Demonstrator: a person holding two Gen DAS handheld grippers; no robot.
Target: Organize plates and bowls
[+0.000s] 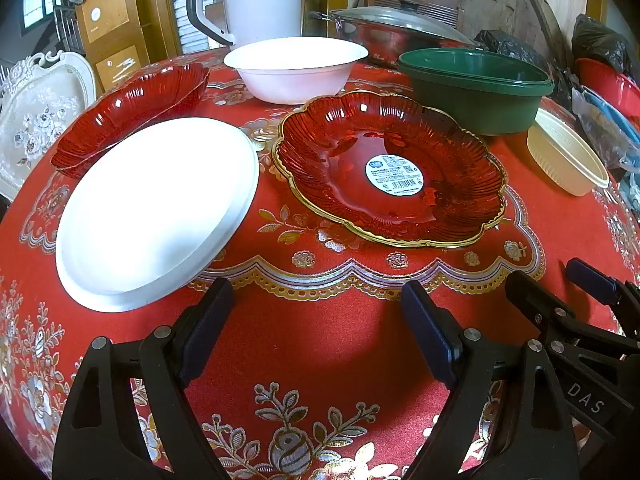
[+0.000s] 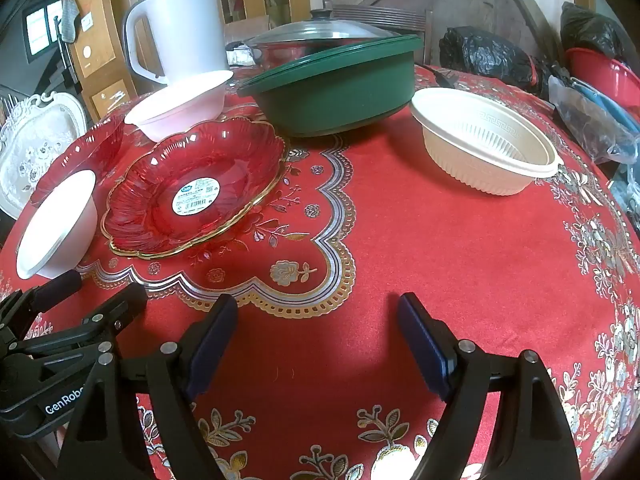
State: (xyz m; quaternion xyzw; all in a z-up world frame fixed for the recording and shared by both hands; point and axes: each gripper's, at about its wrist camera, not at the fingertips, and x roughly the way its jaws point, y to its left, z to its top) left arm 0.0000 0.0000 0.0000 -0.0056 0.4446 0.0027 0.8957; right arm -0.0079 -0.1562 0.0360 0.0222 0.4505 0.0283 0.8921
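On the red flowered tablecloth (image 2: pixel 400 240) lies a gold-rimmed red glass plate (image 1: pixel 392 168) (image 2: pixel 192 188) with a round sticker. A second red plate (image 1: pixel 132 108) (image 2: pixel 88 152) sits at the far left, partly behind a white bowl (image 1: pixel 156 208) (image 2: pixel 60 220). Further back stand another white bowl (image 1: pixel 296 68) (image 2: pixel 180 100) and a green bowl (image 1: pixel 476 88) (image 2: pixel 336 92). A ribbed cream bowl (image 1: pixel 568 152) (image 2: pixel 480 144) is on the right. My left gripper (image 1: pixel 317 292) (image 2: pixel 106 284) and right gripper (image 2: pixel 318 302) (image 1: pixel 546 272) hover side by side over the near cloth, both open and empty.
A white jug (image 1: pixel 260 0) and a lidded steel pot (image 1: pixel 392 28) stand behind the bowls. Black bags (image 2: pixel 488 56), a red basin (image 2: pixel 600 76) and a clear bag (image 2: pixel 592 120) crowd the right side. An ornate white chair back (image 1: pixel 40 112) rises beyond the table's left edge.
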